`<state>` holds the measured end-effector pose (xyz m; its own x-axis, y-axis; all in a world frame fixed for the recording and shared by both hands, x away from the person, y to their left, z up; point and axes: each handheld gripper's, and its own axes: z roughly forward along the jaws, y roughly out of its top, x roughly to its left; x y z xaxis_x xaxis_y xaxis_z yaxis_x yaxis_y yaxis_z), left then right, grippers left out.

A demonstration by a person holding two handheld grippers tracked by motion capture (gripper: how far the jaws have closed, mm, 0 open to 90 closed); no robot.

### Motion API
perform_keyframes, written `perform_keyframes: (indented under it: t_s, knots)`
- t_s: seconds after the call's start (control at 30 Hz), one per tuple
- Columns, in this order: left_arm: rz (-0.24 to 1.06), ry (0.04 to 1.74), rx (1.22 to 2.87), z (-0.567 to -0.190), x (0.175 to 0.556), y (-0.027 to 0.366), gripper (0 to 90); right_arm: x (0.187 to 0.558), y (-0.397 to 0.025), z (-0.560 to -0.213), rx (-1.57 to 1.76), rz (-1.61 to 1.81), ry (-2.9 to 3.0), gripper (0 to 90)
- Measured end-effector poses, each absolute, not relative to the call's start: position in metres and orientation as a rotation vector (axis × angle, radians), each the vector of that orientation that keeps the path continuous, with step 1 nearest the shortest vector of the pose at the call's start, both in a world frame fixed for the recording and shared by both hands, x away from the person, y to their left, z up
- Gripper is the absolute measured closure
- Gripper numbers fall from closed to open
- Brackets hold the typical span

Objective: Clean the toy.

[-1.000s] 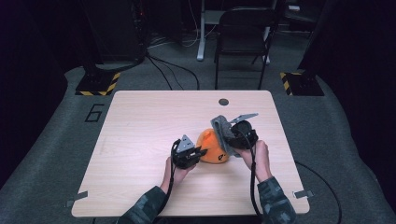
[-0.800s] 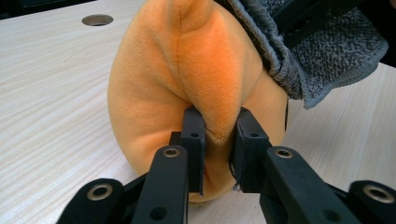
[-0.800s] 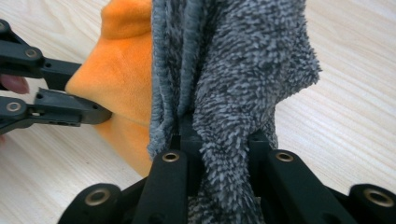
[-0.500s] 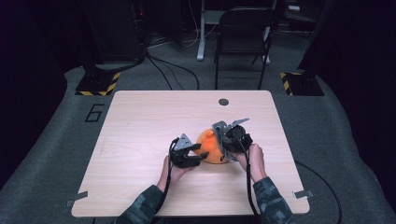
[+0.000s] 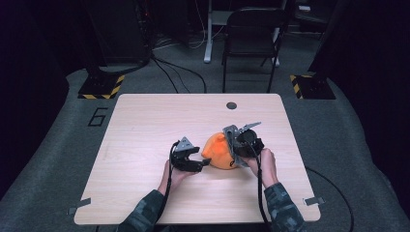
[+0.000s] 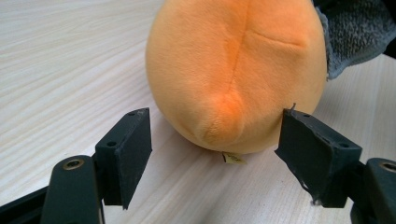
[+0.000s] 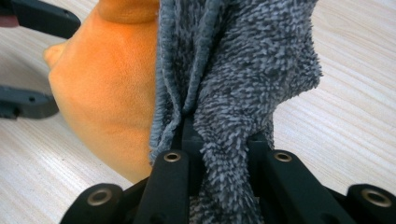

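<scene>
Wooden table [image 5: 145, 145], grey cloth [image 7: 243, 70] in right gripper [image 7: 219, 140]

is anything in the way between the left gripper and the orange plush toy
Nothing visible. The left gripper is open, its jaws on either side of the orange plush toy's near end, with bare table between them.
</scene>
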<state>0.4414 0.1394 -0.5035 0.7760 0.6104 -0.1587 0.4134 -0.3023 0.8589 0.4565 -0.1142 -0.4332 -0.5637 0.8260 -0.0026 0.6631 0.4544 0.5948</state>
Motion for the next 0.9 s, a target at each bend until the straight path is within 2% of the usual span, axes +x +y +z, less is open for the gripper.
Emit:
perform_keyframes:
  t_s: [0.3,0.43,0.47,0.5,0.6,0.9]
  knots:
    - [0.242,0.758,1.902,-0.508,0.439,0.130,38.1,0.457,-0.115,-0.433,1.276,0.793,2.410,77.2]
    - [0.246,0.759,1.886,-0.509,0.438,0.128,51.3,0.457,-0.115,-0.433,1.270,0.795,2.406,77.1]
    - [0.252,0.757,1.885,-0.509,0.437,0.127,51.3,0.456,-0.115,-0.432,1.272,0.788,2.403,77.1]
    - [0.263,0.760,1.887,-0.510,0.437,0.126,62.8,0.456,-0.115,-0.432,1.268,0.786,2.398,77.0]
    - [0.278,0.768,1.886,-0.509,0.436,0.124,70.5,0.456,-0.115,-0.431,1.268,0.800,2.388,76.8]
    - [0.318,0.744,1.837,-0.499,0.435,0.120,77.7,0.455,-0.126,-0.420,1.289,0.853,2.302,75.9]
